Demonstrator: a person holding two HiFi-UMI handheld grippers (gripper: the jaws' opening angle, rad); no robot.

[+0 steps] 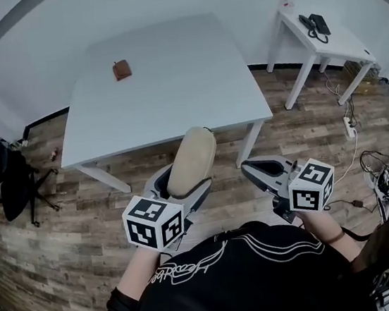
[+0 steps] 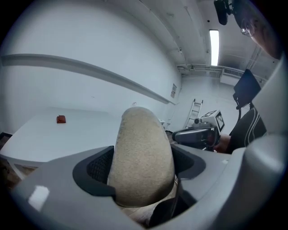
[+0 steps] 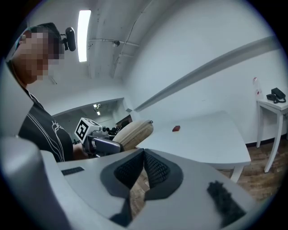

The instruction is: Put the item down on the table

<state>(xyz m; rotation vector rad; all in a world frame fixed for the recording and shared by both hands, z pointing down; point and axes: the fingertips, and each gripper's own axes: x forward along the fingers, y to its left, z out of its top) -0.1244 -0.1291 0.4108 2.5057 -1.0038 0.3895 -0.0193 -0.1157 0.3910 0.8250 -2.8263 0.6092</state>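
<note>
The large white square tabletop (image 1: 171, 83) lies ahead of the person and is bare except for one small object at its far left. The task item, a beige, oblong fabric pouch (image 1: 191, 162) with a zip pull at its tip, is not on it. It is held in the air on the near side, over the wood-plank floor (image 1: 61, 225). The left gripper (image 1: 183, 185) has the pouch clamped by its lower end, with the jaws spread wide around the pouch body and pressing on both flanks. The pouch's long axis runs straight out of the jaws and away from the person, and its free tip just meets the tabletop's near edge in the head view. The tabletop therefore lies forward and beyond the jaws, in line with the pouch's length. In my judgement the coming move is a carry forward, followed by lowering the pouch flat. The right gripper (image 1: 257, 168) is level with the left gripper and just to its right, with its jaws closed together on nothing. It is about as near the tabletop but takes no part. The small reddish-brown object (image 1: 122, 70) sits well apart from the pouch's likely landing area.
</note>
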